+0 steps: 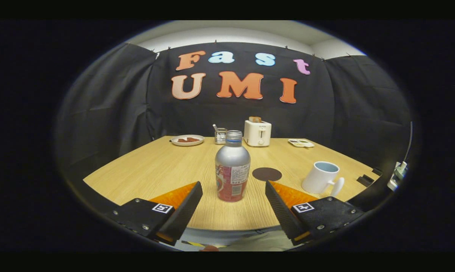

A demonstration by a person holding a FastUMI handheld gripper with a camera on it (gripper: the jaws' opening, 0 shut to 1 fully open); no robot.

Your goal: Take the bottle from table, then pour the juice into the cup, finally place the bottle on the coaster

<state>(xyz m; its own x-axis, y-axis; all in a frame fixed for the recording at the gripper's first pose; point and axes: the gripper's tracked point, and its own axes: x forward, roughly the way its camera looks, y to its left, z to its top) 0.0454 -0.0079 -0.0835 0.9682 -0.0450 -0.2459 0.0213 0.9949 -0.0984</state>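
Gripper view is showing the hand-held gripper point(233, 196) hanging spread wide, touching nothing; the silver bottle point(232, 170) is standing upright on the worktop point(155, 170) just ahead, coaster point(267, 174) beside it, white cup point(321, 177) beyond.

Black cloth walls point(106, 98), wooden table point(155, 170), white ceiling point(231, 32)

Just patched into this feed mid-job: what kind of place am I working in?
Likely a staged breakfast table in a cloth-walled demo booth: a wooden table with a toaster, a plate of food, a white cup and a bottle just ahead of the open gripper.
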